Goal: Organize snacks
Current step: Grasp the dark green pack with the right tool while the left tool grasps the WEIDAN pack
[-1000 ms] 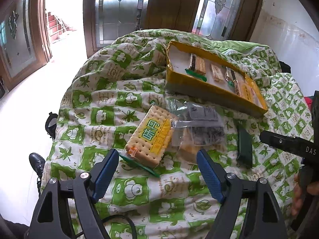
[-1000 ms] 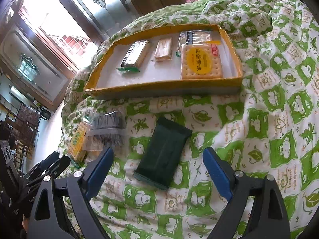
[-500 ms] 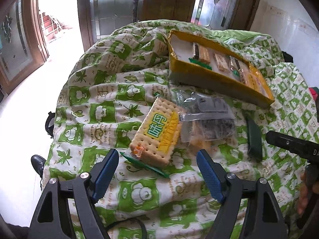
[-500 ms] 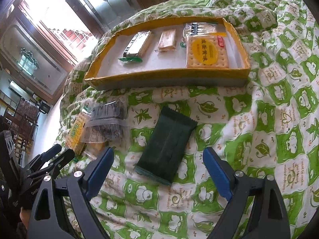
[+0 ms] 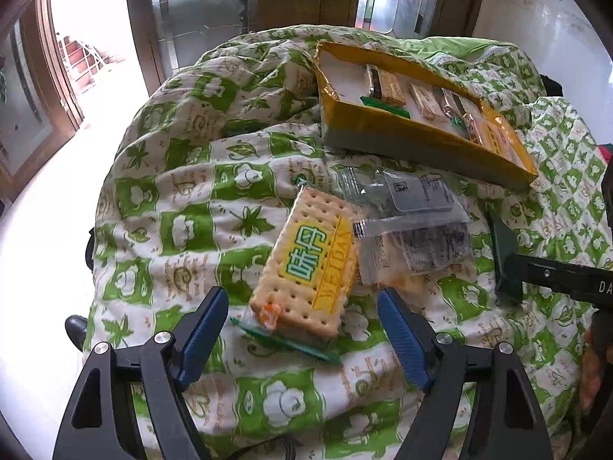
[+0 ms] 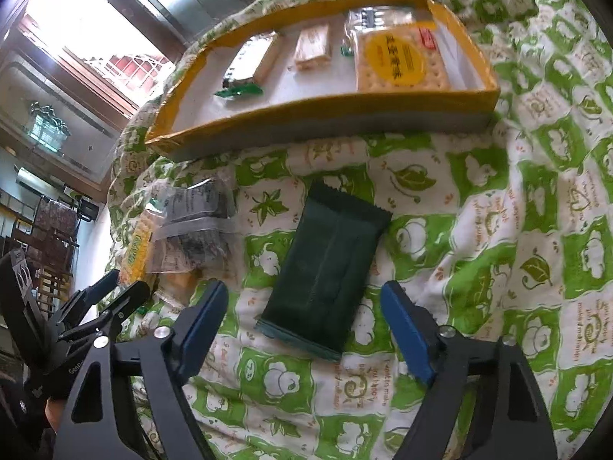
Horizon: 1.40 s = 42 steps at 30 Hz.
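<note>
Dark green packet (image 6: 327, 276) lies flat on the green-and-white quilt (image 6: 498, 199), its near end between the right tongs (image 6: 302, 312); jaws closing, pads not on it yet. Cracker pack w/ yellow label (image 5: 310, 264) lies tilted on the quilt, near end between the left tongs (image 5: 302, 316), jaws wide, no contact. Clear wrappers (image 5: 413, 222) touch its right side. Yellow tray (image 6: 325, 130) sits behind on the quilt, w/ several snack packs (image 6: 398, 63) inside. Glass doors (image 5: 199, 7) behind the quilt.
</note>
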Each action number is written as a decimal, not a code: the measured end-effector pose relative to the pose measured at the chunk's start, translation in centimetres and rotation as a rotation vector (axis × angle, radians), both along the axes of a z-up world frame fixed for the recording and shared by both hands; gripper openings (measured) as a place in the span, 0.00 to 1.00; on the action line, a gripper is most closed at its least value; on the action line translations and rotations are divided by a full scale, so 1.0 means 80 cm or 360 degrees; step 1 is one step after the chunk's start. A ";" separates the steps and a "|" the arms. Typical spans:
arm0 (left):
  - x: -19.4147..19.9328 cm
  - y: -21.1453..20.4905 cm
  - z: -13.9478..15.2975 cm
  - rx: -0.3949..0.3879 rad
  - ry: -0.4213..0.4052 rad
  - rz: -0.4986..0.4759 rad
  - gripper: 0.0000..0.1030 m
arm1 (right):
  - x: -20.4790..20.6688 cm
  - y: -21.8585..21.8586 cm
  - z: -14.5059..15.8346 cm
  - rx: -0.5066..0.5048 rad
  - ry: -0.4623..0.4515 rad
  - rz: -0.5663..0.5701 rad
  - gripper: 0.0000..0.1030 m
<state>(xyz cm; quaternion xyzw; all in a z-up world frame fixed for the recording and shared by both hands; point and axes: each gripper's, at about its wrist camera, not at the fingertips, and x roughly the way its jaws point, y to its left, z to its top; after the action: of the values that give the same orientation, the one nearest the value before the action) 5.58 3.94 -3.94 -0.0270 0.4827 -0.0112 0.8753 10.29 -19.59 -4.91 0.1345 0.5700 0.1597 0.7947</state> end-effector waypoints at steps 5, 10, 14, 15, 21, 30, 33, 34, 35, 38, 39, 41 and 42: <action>0.012 0.002 -0.003 0.0035 0.0025 -0.0019 0.81 | 0.002 0.001 -0.003 -0.0015 0.0002 -0.0004 0.72; 0.012 0.001 -0.005 0.0061 0.0039 -0.0061 0.79 | 0.002 0.003 -0.004 -0.0017 0.0006 0.0004 0.70; 0.008 -0.001 -0.009 0.0103 0.0038 -0.0078 0.67 | 0.001 0.007 -0.004 -0.0024 0.0002 0.0020 0.70; 0.011 -0.001 -0.012 0.0107 0.0049 -0.0078 0.65 | 0.002 0.008 -0.005 -0.0030 0.0002 0.0022 0.70; 0.026 -0.009 -0.016 0.0135 0.0066 -0.0087 0.64 | 0.008 0.010 -0.012 -0.0051 -0.0014 0.0007 0.63; 0.009 -0.007 -0.009 0.0021 0.0026 -0.0064 0.51 | 0.005 0.001 -0.009 -0.0061 -0.0031 0.0010 0.48; -0.001 -0.005 -0.008 -0.0016 0.0020 -0.0061 0.50 | 0.000 0.004 -0.006 -0.0053 -0.0030 0.0038 0.48; -0.002 -0.005 -0.009 -0.0016 0.0025 -0.0061 0.50 | -0.001 0.006 -0.005 -0.0054 -0.0031 0.0047 0.48; 0.000 -0.004 -0.009 -0.0012 0.0031 -0.0056 0.50 | -0.002 0.006 -0.005 -0.0053 -0.0030 0.0052 0.48; 0.008 -0.008 -0.011 0.0016 0.0065 -0.0053 0.52 | -0.001 0.007 -0.007 -0.0058 -0.0024 0.0052 0.48; 0.011 -0.008 -0.011 0.0028 0.0065 -0.0051 0.54 | 0.000 0.007 -0.008 -0.0055 -0.0022 0.0049 0.48; 0.018 -0.010 -0.012 0.0045 0.0073 -0.0043 0.54 | -0.001 0.006 -0.008 -0.0051 -0.0020 0.0048 0.48; 0.022 -0.010 -0.013 0.0039 0.0076 -0.0041 0.54 | -0.001 0.005 -0.008 -0.0050 -0.0019 0.0046 0.48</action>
<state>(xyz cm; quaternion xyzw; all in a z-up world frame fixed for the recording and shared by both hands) 7.30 3.16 -4.98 -0.0103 0.5040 -0.0159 0.8635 10.24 -19.19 -5.55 0.1128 0.5696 0.1631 0.7976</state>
